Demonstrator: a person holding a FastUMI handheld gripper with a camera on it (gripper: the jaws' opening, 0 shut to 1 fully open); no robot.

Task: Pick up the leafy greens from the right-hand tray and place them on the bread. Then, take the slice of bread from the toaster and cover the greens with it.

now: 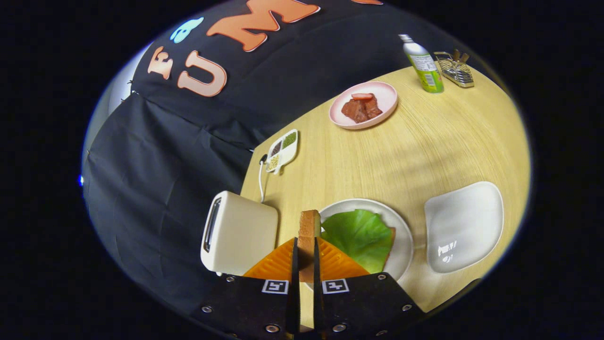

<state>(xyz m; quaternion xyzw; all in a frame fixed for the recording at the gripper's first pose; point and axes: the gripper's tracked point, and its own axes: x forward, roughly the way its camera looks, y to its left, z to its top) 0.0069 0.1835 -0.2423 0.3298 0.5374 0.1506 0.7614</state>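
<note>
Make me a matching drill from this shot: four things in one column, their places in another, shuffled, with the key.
Things:
1. bread slice
2. greens
3. meat
4. bottle

Places:
A. on the pink plate
B. standing beside the wire rack
C. clamped upright between the fingers of the gripper
D. lying on the bread on the white plate, right of the toaster

Pairs: 1-C, 2-D, 3-A, 4-B
</note>
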